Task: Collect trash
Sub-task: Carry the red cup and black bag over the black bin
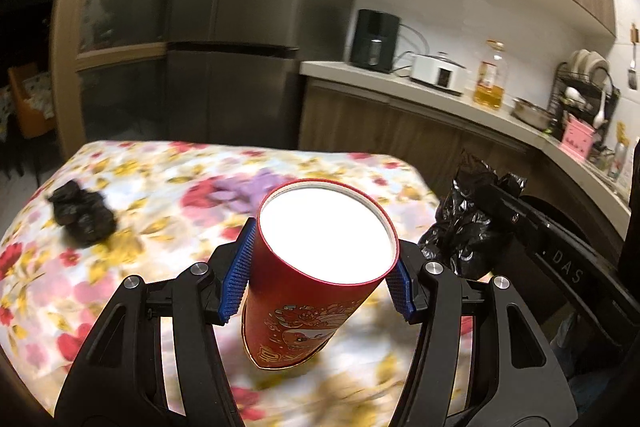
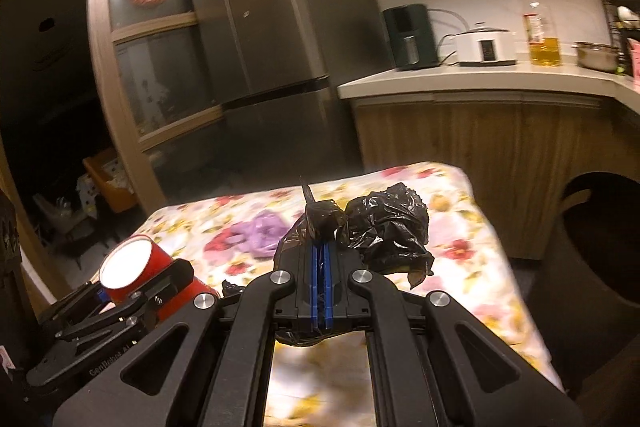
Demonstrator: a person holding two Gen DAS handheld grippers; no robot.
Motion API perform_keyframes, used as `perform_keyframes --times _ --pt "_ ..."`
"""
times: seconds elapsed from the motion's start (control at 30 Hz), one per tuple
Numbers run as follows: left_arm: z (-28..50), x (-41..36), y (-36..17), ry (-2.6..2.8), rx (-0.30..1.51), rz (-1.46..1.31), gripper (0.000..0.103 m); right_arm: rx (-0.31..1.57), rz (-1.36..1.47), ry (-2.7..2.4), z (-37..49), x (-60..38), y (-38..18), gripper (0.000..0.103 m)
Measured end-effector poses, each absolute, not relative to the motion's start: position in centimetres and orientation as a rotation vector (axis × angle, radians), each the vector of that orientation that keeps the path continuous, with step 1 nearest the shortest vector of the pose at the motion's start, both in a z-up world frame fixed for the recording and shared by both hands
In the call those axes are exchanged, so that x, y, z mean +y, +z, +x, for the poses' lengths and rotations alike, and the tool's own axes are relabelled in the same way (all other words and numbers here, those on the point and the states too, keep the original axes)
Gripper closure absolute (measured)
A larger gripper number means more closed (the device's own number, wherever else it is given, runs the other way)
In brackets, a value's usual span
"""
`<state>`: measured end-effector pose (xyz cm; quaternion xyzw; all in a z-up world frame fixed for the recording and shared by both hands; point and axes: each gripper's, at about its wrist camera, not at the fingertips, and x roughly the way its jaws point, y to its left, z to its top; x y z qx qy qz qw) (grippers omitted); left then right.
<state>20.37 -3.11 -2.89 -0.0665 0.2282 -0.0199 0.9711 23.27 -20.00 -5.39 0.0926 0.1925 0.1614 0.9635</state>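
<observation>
Flowered tablecloth, lower half of both frames: it carries the remaining trash.

Red paper canister, centre of the left-wrist frame: your left gripper is clamped on it, blue pads pressing opposite sides just below the white-lined rim. Its long axis tilts, open mouth toward the upper frame, base toward the lower edge. Judge it light, stiff and crushable; grip the wall near the rim, gently.

Black plastic bag, centre of the right-wrist frame: your right gripper is pinched tight on a twisted neck, the crumpled bulk bulging to the right. Judge it limp, slippery, nearly weightless; hold gathered folds.

Black wad, left of the left-wrist frame, and lilac scrap, mid-frame, lie loose on the cloth.
</observation>
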Motion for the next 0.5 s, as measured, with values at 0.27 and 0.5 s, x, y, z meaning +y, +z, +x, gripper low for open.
perform_keyframes --times 0.27,0.5 --pt "22.7 -10.4 -1.9 -0.187 0.435 -0.115 0.046 0.342 0.190 0.146 23.3 -27.7 -4.8 0.100" --pt "25.5 -18.6 -1.3 -0.358 0.416 -0.112 0.046 0.286 0.234 -0.054 23.1 -35.9 -4.4 0.099"
